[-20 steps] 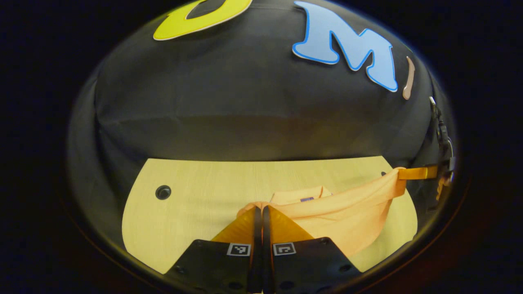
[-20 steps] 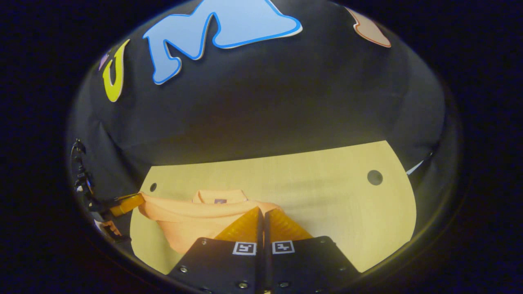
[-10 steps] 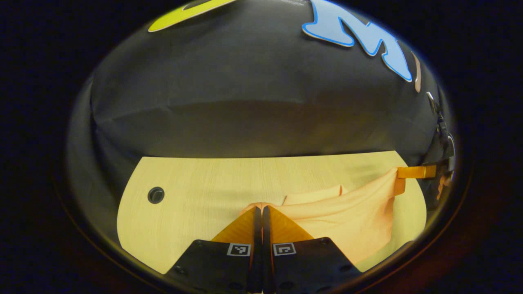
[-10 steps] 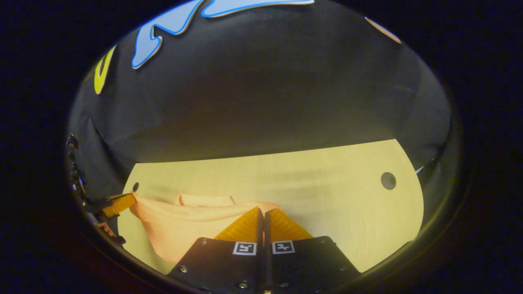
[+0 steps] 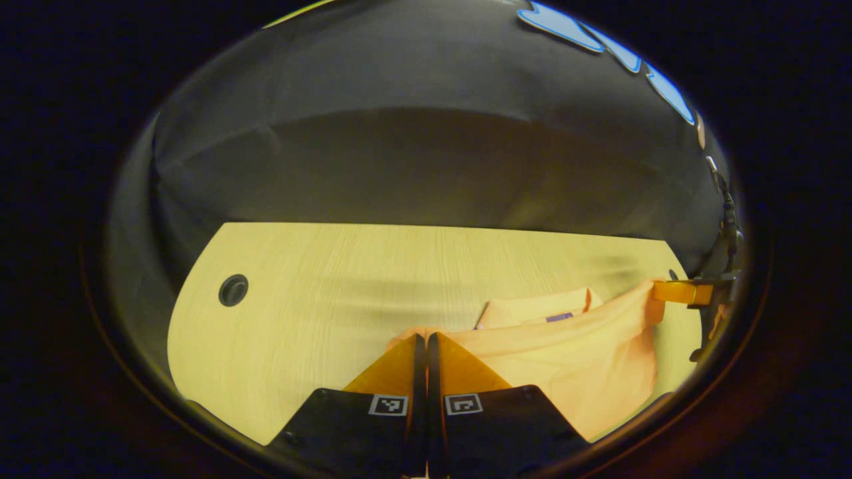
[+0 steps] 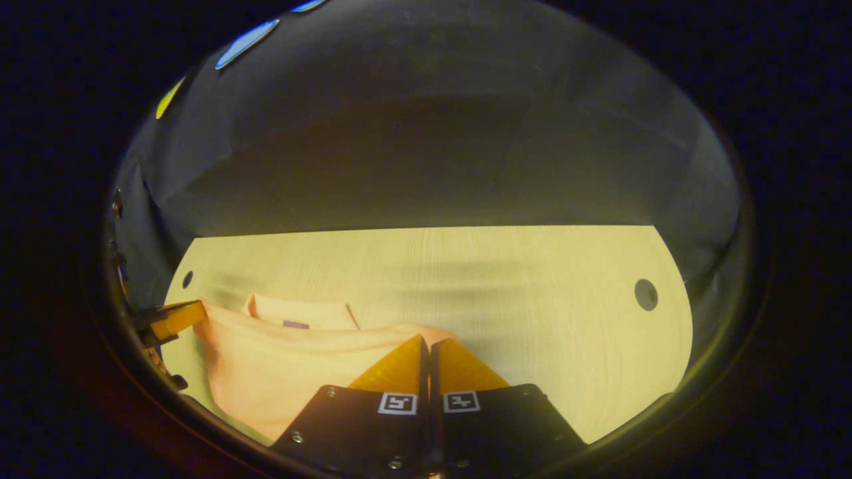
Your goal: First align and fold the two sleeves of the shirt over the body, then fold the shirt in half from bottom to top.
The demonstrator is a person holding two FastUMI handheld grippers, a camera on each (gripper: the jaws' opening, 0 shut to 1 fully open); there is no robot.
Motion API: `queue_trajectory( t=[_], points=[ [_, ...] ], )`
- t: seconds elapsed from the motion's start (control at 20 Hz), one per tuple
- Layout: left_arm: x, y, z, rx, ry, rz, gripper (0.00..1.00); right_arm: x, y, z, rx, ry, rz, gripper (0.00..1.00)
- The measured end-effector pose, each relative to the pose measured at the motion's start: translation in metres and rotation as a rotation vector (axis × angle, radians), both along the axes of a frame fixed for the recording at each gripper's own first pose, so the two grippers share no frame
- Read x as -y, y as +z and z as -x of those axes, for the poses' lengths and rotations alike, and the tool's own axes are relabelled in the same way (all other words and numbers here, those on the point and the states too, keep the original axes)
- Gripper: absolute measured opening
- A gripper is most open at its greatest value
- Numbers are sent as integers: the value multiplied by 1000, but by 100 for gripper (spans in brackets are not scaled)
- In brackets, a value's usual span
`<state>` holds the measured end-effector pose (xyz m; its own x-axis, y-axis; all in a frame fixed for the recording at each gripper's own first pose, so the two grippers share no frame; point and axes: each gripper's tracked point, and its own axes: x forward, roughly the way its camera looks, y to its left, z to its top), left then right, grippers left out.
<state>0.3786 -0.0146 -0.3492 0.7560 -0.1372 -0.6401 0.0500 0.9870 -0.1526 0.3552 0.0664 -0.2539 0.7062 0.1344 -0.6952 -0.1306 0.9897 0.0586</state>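
— What can't I make out from my left gripper (image 5: 426,342)?
— The shirt's (image 5: 572,372) lower part runs behind my fingers and off the view's rim.
— And from the right gripper (image 6: 426,344)?
— Same there (its hem is hidden); the collar's tag (image 6: 295,324) is too small to tell.

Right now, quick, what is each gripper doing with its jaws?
Left gripper: jaws closed, pinching one corner of the orange shirt above the table.
Right gripper: jaws closed, pinching the shirt's other corner.
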Motion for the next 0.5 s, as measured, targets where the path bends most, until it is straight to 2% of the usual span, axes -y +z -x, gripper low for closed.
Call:
queue_trajectory(
  t=[0.4,0.5],
  points=[
    [-2,-26,8,-22,10,-3,8,-2,-33,5,-29,27,7,1],
    [-2,-27,11,-16,6,-16,16,-3,-39,6,-26,31,-1,3]
  ],
)
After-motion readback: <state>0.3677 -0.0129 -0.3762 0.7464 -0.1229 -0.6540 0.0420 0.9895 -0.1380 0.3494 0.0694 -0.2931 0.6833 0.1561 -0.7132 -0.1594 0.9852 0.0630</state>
